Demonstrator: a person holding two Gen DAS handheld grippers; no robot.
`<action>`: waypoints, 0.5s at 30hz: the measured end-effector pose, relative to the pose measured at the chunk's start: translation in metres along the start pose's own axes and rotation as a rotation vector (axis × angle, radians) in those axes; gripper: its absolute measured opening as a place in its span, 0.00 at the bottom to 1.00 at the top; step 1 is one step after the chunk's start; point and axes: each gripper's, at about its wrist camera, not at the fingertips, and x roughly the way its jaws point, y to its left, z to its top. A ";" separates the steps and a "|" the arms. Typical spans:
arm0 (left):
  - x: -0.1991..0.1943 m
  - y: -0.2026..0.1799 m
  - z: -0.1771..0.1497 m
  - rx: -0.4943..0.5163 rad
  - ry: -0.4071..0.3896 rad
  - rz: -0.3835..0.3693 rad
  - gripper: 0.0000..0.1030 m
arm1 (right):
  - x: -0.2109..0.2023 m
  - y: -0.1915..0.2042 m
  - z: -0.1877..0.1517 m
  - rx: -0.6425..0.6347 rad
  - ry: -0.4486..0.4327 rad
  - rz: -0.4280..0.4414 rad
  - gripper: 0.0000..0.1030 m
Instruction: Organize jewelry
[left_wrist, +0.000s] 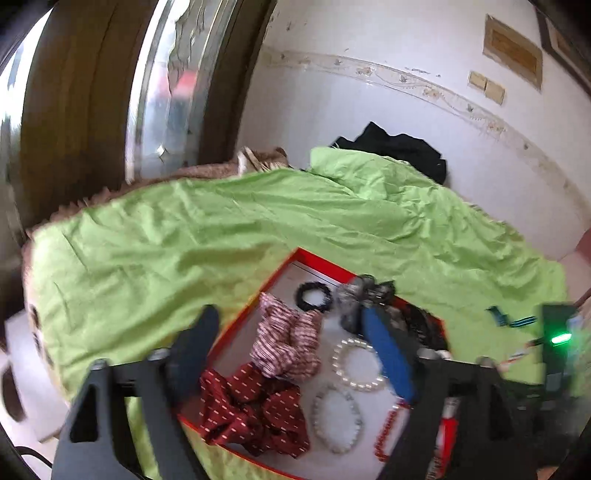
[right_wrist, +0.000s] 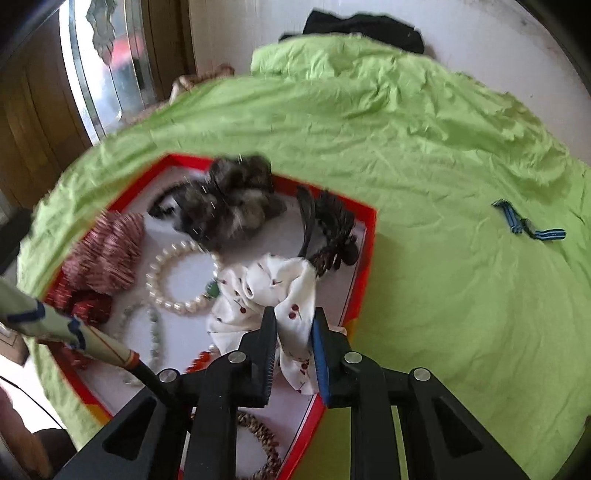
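Observation:
A red-rimmed tray (left_wrist: 317, 260) (right_wrist: 369, 240) with a white floor lies on the green sheet and holds several pieces. My right gripper (right_wrist: 293, 326) is shut on a white scrunchie with cherry print (right_wrist: 258, 284) at the tray's near right corner. Beside it lie a pearl bracelet (right_wrist: 181, 277) (left_wrist: 356, 363), a grey furry scrunchie (right_wrist: 232, 199) and a dark scrunchie (right_wrist: 328, 229). My left gripper (left_wrist: 291, 336) hangs open above the tray, over a pink striped scrunchie (left_wrist: 288, 343), with nothing between its fingers. A dark red scrunchie (left_wrist: 255, 413) and a pale bead bracelet (left_wrist: 336, 421) lie nearer.
A blue striped ribbon (right_wrist: 528, 225) (left_wrist: 509, 319) lies loose on the green sheet (right_wrist: 424, 166) right of the tray. Black cloth (right_wrist: 365, 26) sits at the far edge by the white wall. A sleeve (right_wrist: 55, 325) reaches in from the left. A door frame (left_wrist: 74, 110) stands behind.

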 end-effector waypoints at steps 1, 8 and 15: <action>-0.003 -0.001 -0.001 0.017 -0.016 0.015 0.86 | -0.009 -0.001 -0.001 0.004 -0.016 0.007 0.26; -0.041 -0.021 -0.003 0.116 -0.237 0.247 0.96 | -0.069 -0.013 -0.043 0.074 -0.096 0.028 0.40; -0.114 -0.050 -0.016 0.137 -0.393 0.350 1.00 | -0.113 -0.039 -0.108 0.111 -0.112 -0.028 0.43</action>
